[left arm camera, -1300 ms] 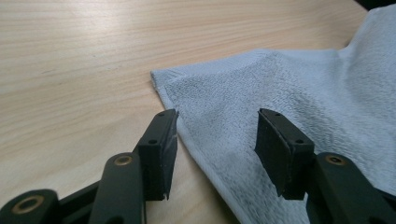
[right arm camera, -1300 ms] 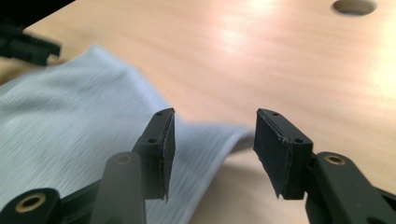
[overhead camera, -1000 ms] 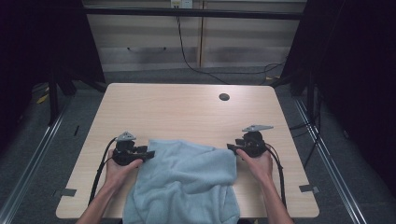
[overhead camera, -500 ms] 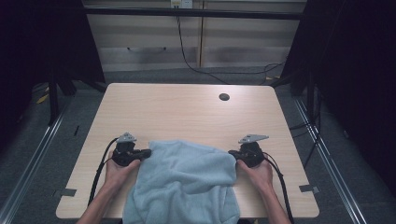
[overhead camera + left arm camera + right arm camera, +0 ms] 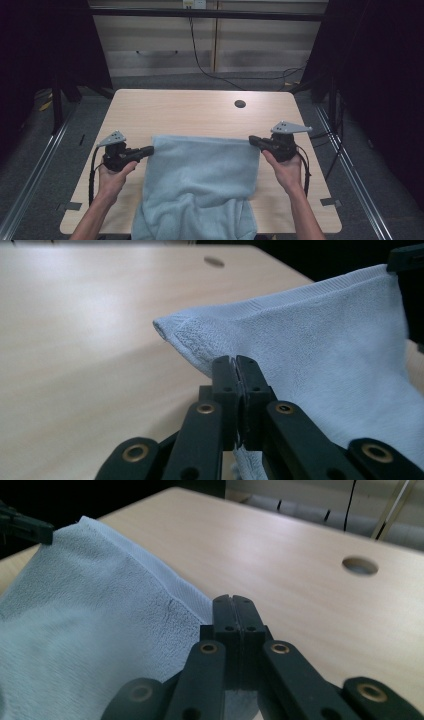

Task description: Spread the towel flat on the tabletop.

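Observation:
A light blue towel (image 5: pixel 200 175) hangs stretched between my two grippers, and its lower part drapes over the table's near edge. My left gripper (image 5: pixel 150 149) is shut on the towel's far left corner. In the left gripper view the jaws (image 5: pixel 235 362) pinch the towel (image 5: pixel 325 340) just behind its hemmed corner. My right gripper (image 5: pixel 252 140) is shut on the far right corner. In the right gripper view its jaws (image 5: pixel 233 601) are pressed together on the towel's (image 5: pixel 90 605) edge. The far edge runs taut and raised above the table.
The light wooden table (image 5: pixel 200 115) has a round cable hole (image 5: pixel 240 104) near its far edge, also seen in the right gripper view (image 5: pixel 360 565). Dark frame posts stand to either side, and cables trail on the floor behind.
Both grippers have risen and moved apart. The towel's far edge, rumpled on the table before, is now lifted and pulled straight between them.

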Available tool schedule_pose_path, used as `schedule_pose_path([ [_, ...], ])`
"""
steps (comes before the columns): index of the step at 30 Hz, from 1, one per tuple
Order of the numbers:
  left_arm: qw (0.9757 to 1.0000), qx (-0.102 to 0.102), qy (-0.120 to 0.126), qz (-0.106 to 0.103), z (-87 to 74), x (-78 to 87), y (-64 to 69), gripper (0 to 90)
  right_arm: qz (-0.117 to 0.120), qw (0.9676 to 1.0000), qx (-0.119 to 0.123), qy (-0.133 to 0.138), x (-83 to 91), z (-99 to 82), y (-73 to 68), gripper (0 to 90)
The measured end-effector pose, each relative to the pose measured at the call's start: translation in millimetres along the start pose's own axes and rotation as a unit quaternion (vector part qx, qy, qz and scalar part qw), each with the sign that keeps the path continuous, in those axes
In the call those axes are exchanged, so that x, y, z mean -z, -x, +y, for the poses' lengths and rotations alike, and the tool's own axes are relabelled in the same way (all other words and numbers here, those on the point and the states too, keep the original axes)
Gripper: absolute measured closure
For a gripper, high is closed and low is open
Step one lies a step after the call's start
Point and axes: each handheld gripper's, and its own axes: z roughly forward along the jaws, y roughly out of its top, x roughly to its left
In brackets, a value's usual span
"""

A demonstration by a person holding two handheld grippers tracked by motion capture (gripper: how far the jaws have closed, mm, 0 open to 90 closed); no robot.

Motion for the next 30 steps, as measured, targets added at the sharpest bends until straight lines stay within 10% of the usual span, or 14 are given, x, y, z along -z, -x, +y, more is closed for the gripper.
schedule_pose_path([
  [10, 0.9993, -0.017, 0.031, 0.015, 53.1, 2.2, -6.1, 88.4, -0.007, 0.9995, 0.007, 0.030, -8.3, 58.0, 15.2, 90.0],
  [17, 0.9977, 0.026, 0.040, 0.047, 90.8, -22.6, -45.0, 84.8, -0.057, 0.9982, -0.001, 0.016, -35.4, 87.7, 44.1, 89.7],
  [23, 0.9980, 0.024, 0.005, 0.058, 74.6, -27.2, -53.5, 66.5, -0.063, 0.9979, 0.002, -0.012, -53.2, 83.0, 42.3, 65.3],
  [30, 0.9992, 0.014, -0.006, 0.037, 52.6, -13.1, -46.5, 65.4, -0.017, 0.9994, 0.010, -0.028, -52.4, 60.2, 17.9, 63.9],
])
